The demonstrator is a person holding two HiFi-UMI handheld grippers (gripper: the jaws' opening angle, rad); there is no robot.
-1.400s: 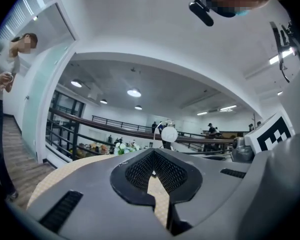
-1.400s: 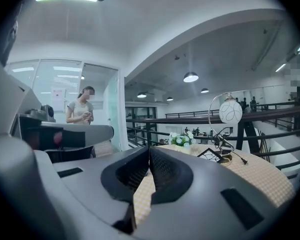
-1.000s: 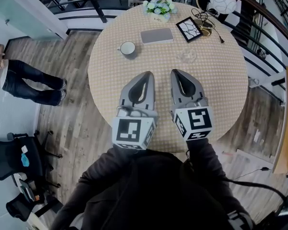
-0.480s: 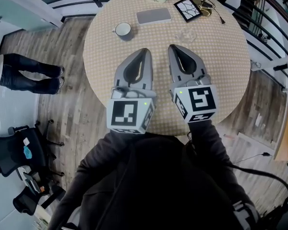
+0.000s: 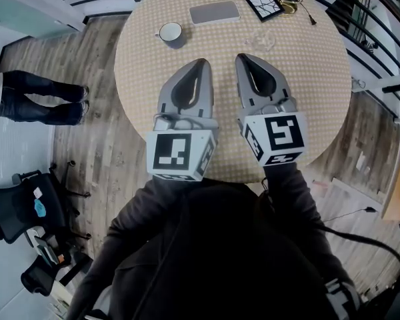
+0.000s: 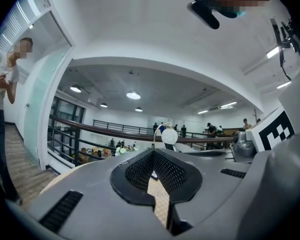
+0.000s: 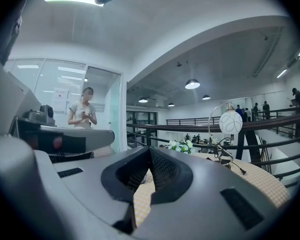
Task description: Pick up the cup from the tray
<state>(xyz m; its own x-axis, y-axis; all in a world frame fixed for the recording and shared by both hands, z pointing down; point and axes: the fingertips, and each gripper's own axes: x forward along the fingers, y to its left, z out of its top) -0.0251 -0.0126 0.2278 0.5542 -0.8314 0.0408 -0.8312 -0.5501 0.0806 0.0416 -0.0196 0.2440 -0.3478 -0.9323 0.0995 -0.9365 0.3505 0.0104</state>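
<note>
Round counter: middle bare, rim curving close at left and right, wood floor beyond.
Cup: upright on the counter's far left, beside the tray, not on it.
Left tongs, right tongs: 2 pairs, tips closed, empty, well short of the cup.

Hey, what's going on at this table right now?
A person holds a gripper in each hand over the near side of a round table. The left gripper and the right gripper are both shut and empty. A white cup stands on the table's far side, beside a flat grey tray rather than on it, and neither gripper is touching it.
</note>
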